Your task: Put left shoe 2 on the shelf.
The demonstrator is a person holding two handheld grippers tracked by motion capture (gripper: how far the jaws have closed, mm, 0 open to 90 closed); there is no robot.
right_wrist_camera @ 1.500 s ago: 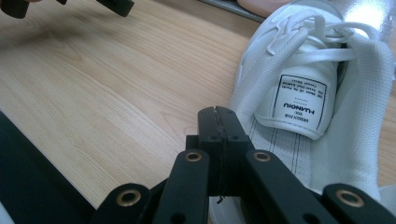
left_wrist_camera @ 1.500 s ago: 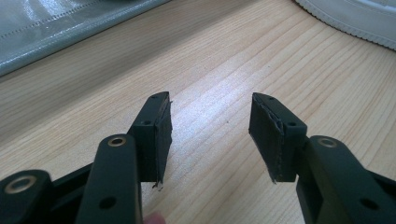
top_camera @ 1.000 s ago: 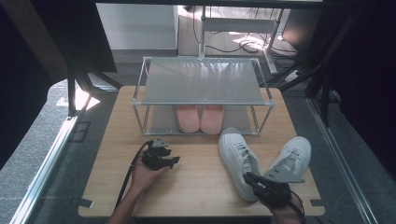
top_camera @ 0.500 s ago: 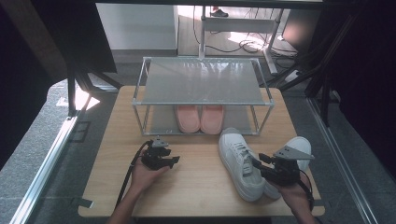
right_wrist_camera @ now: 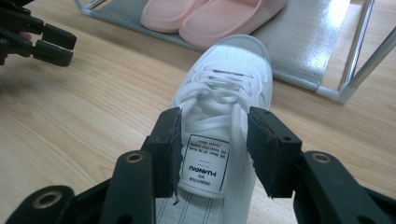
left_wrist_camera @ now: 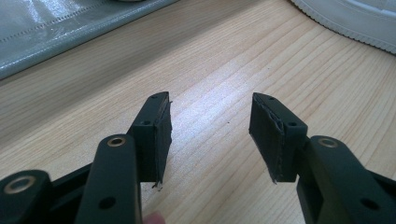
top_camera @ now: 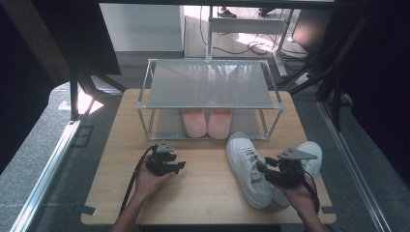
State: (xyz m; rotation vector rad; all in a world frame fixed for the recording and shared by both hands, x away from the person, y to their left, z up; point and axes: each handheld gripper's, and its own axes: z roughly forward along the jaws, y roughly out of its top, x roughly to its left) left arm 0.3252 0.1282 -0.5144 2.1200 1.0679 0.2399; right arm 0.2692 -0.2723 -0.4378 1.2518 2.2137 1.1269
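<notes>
Right gripper: lower centre — jaws just been opening, either side of the white sneaker's tongue.
Left gripper: apart, over bare table.

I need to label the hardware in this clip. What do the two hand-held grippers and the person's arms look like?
Both the left gripper and the right gripper are matte black, each with two blocky jaws faced with dark pads, brass-coloured pivot rivets, a grey three-cornered plate on top and a black cable trailing back. The forearms are bare, with no sleeves in sight.
</notes>
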